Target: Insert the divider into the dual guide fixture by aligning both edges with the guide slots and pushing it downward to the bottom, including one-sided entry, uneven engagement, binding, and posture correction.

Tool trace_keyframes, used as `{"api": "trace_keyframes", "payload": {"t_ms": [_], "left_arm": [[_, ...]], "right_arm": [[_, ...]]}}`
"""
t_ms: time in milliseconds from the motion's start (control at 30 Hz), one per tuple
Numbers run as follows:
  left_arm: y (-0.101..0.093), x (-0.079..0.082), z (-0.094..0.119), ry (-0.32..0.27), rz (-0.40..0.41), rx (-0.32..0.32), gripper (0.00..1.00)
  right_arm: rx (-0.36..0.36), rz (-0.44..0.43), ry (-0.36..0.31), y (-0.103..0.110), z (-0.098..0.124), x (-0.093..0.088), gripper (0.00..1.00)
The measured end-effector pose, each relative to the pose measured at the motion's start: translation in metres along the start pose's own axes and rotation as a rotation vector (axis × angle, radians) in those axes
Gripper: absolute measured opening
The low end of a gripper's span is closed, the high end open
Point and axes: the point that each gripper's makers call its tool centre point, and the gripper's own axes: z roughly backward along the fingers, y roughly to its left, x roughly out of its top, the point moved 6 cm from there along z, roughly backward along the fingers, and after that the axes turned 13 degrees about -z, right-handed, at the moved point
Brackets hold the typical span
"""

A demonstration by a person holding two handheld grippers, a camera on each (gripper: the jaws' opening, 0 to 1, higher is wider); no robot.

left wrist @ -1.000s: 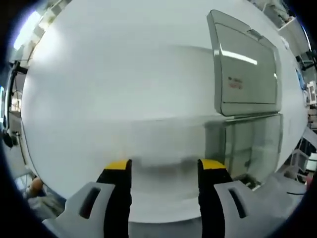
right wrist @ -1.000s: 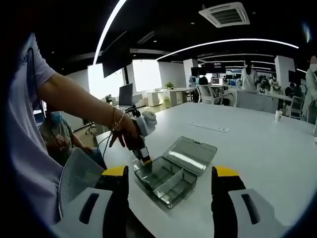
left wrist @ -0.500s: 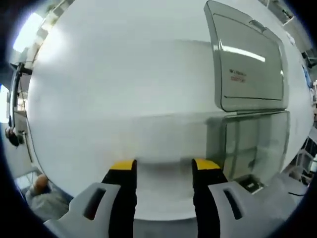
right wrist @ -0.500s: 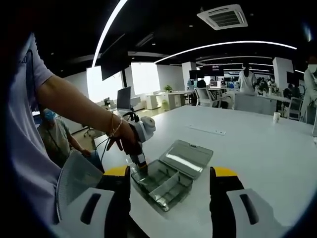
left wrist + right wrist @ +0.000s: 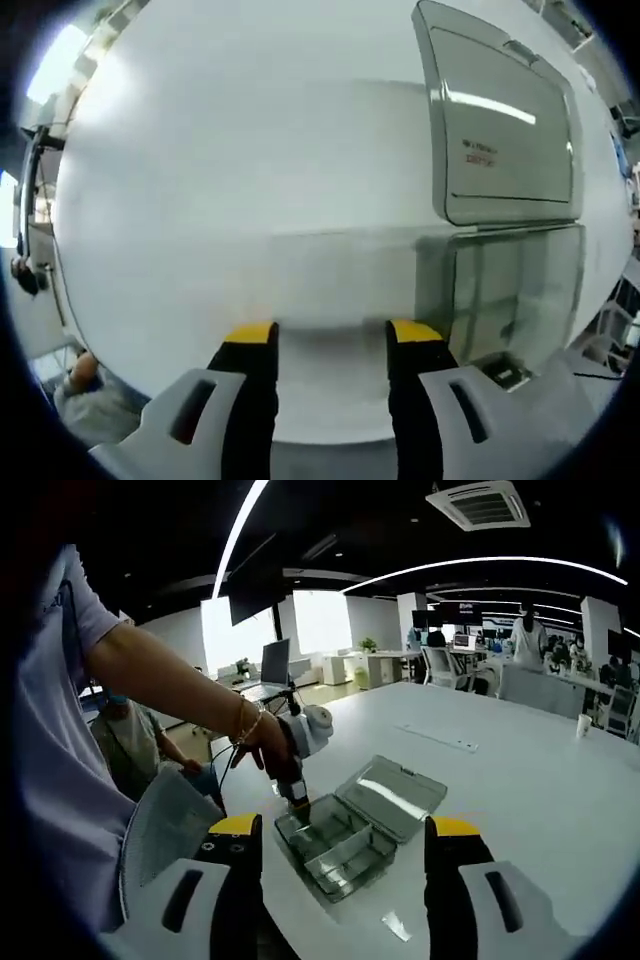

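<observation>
One clear plastic box (image 5: 358, 823) lies open on the white table (image 5: 540, 780), its lid (image 5: 401, 790) folded flat behind the tray. In the right tool view I count three partition walls inside the tray, clear like the box; I cannot pick out which of them is the divider.

The left tool (image 5: 296, 798), held in a person's hand (image 5: 262, 748) with a bracelet at the wrist, points down at the near corner of the tray; from here I cannot tell whether its tip touches the box. In its own view the left tool (image 5: 330, 332) has two yellow-tipped jaws standing apart with bare table between them, holding nothing, and the box (image 5: 505, 290) sits off to their right with the lid (image 5: 500, 120) beyond it.

The right tool (image 5: 345, 826) is spread wide, also with two yellow tips, nothing between them, hanging near the box and pointing toward it. A seated person in a mask (image 5: 135, 745) is beyond the table's edge, and several desks and monitors fill the office behind.
</observation>
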Motion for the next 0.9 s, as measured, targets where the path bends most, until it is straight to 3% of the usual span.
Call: {"api": "trace_keyframes", "payload": {"t_ms": [333,600,900], "left_arm": [[0.000,0.000,0.000,0.012,-0.010,-0.003,0.32],[0.000,0.000,-0.001,0.020,-0.015,-0.009,0.32],[0.000,0.001,-0.001,0.026,-0.019,-0.012,0.31]], "right_arm": [[0.032,0.021,0.034,-0.010,-0.006,0.000,0.62],[0.071,0.027,0.048,-0.014,-0.008,0.001,0.61],[0.067,0.025,0.042,-0.018,-0.009,0.004,0.60]]}}
